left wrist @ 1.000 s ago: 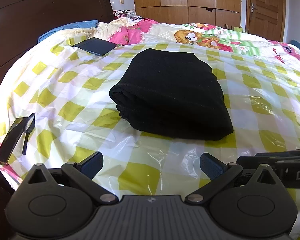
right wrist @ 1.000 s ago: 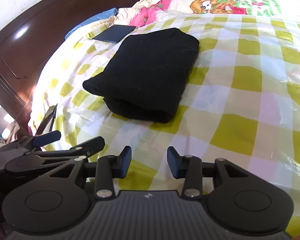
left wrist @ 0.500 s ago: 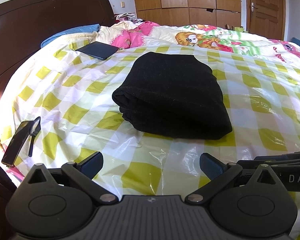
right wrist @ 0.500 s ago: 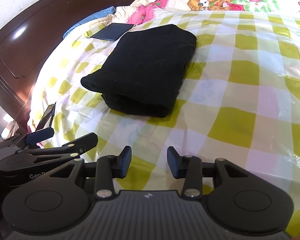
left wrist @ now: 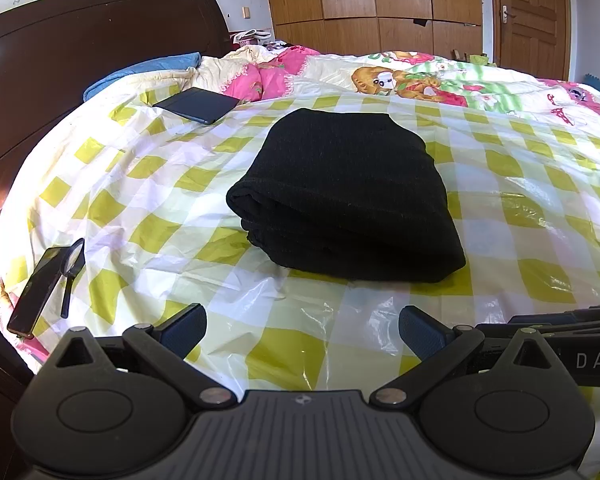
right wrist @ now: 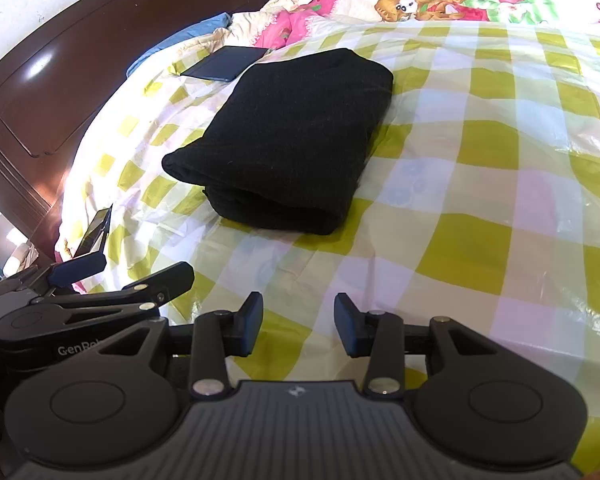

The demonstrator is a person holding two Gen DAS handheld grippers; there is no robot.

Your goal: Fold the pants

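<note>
Your left wrist view looks low across the bed toward the wardrobe and door; your right wrist view sits just beside it, angled toward the headboard. Both share the folded pants nearby.

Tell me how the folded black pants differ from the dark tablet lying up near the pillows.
The black pants are a thick, soft, layered bundle with rounded edges; the dark tablet is thin, flat and sharp-cornered. The pants lie mid-bed, nearer both grippers; the tablet lies farther off, toward the headboard. The pants show a far bigger footprint. Both rest on the checked plastic sheet, untouched.
</note>
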